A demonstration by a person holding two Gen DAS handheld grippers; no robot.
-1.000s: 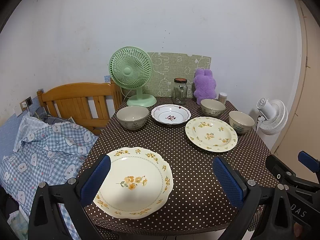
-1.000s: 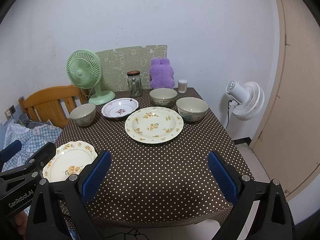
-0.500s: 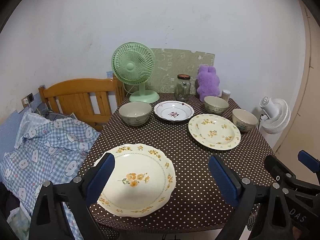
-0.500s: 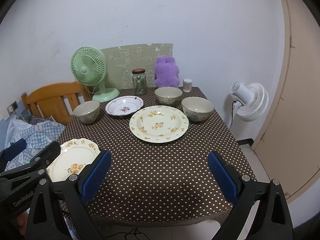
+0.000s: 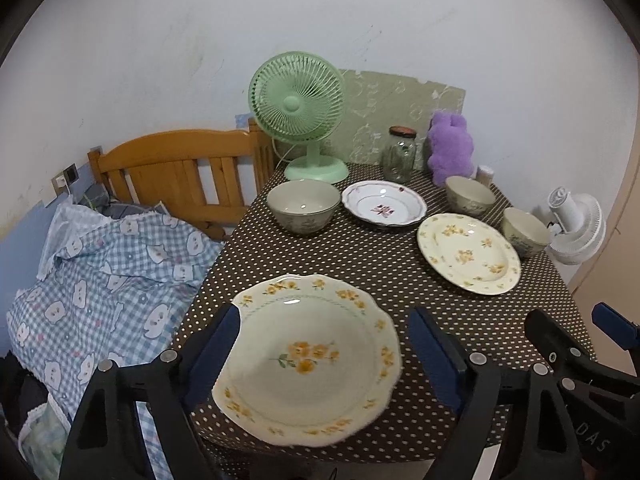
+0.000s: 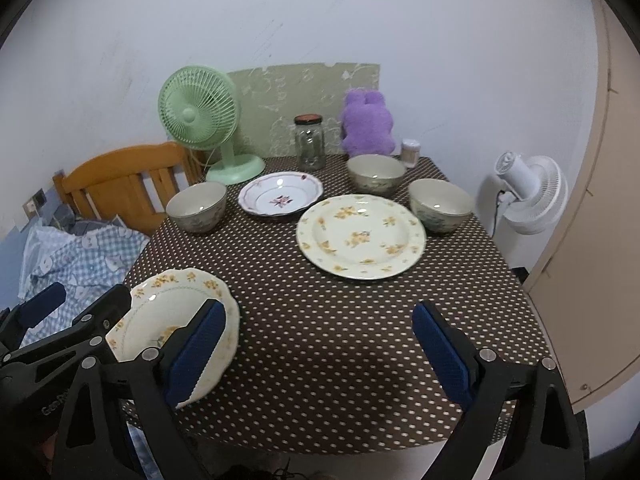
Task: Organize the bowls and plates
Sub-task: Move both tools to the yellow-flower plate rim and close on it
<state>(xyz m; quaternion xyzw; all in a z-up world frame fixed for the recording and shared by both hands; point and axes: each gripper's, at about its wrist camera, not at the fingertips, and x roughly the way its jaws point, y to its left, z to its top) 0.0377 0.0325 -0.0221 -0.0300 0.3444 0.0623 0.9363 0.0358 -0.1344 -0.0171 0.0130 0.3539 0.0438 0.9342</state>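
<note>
A scalloped cream plate (image 5: 308, 360) with yellow flowers lies at the table's near left corner. My left gripper (image 5: 324, 354) straddles it and its jaws are closing, with the plate between them and a gap still at the right pad. My right gripper (image 6: 320, 354) hangs open over bare dotted tablecloth (image 6: 320, 300), just right of that plate (image 6: 180, 300). Farther back lie a round flowered plate (image 6: 360, 236), a red-trimmed white dish (image 6: 280, 198) and three bowls (image 6: 196, 206) (image 6: 374, 174) (image 6: 440, 204).
Along the back wall stand a green fan (image 5: 298, 108), a glass jar (image 5: 400, 154) and a purple plush toy (image 5: 450, 146). A wooden headboard (image 5: 176, 172) and blue checked bedding (image 5: 100, 280) lie left of the table. A white fan (image 6: 528, 194) and a door stand to the right.
Both grippers have moved forward and slightly down toward the table. The left jaws have narrowed around the scalloped plate. The right jaws have kept their width.
</note>
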